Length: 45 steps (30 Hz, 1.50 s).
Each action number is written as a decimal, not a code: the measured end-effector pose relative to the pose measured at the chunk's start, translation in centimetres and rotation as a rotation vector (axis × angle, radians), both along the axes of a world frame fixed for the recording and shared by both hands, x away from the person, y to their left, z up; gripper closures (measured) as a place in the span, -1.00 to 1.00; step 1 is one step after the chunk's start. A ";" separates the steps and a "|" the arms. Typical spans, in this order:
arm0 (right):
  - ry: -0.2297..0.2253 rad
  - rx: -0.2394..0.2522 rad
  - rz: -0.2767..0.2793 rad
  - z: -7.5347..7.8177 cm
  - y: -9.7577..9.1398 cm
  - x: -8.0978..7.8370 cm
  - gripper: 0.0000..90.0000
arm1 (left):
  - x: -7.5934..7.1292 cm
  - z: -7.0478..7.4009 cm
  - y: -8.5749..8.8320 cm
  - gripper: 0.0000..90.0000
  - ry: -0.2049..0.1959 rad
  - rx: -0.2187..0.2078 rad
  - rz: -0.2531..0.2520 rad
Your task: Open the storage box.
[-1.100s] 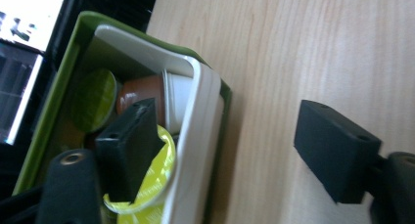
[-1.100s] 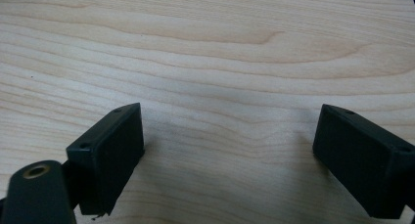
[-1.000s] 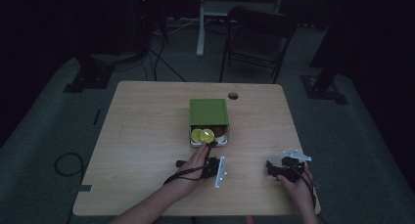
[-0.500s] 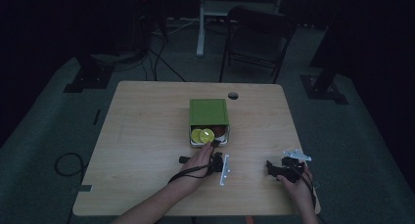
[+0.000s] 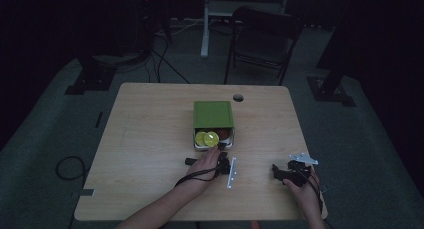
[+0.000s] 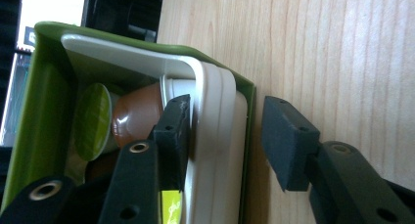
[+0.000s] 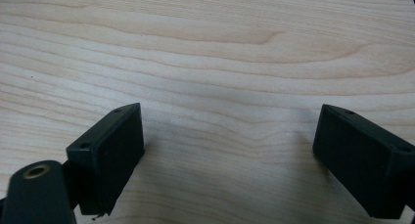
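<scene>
A: What's changed? The left gripper (image 6: 222,141) has crept toward the green box (image 5: 213,114), and its jaws have just been closing; now they straddle the white tray's (image 6: 215,136) front wall, one pad inside by the brown capsule (image 6: 139,114), one outside, apparently not yet pressing.

B: So a pull-out grip is near?

A: Probably. Bare table (image 7: 220,62) lies behind the jaws. The right gripper (image 7: 227,155) rests wide apart, holding nothing.

Left tool (image 5: 220,150) has just been closing, jaws still apart; right tool (image 5: 278,170) rests wide open.
</scene>
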State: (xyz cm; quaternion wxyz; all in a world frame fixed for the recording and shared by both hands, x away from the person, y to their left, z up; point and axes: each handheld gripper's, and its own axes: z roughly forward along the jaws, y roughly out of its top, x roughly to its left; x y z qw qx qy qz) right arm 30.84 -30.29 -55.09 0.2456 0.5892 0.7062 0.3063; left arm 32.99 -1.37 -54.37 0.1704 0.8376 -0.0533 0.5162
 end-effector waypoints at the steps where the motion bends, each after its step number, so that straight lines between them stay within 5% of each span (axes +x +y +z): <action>1: 0.000 0.000 0.000 0.0 0.0 0.0 -0.75 | 0.0 0.0 0.0 0.27 -0.003 0.000 0.005; 9: 0.000 0.000 0.000 0.0 0.0 0.0 -0.75 | 0.0 -0.2 -0.3 0.51 -0.052 -0.006 0.027; 25: 0.000 0.000 0.000 0.0 0.0 0.0 -0.75 | -0.1 0.1 -0.3 0.59 -0.044 0.022 0.015; 45: 0.000 0.000 0.000 0.0 0.0 0.0 -0.76 | -2.1 0.5 -0.4 0.61 -0.028 0.060 0.005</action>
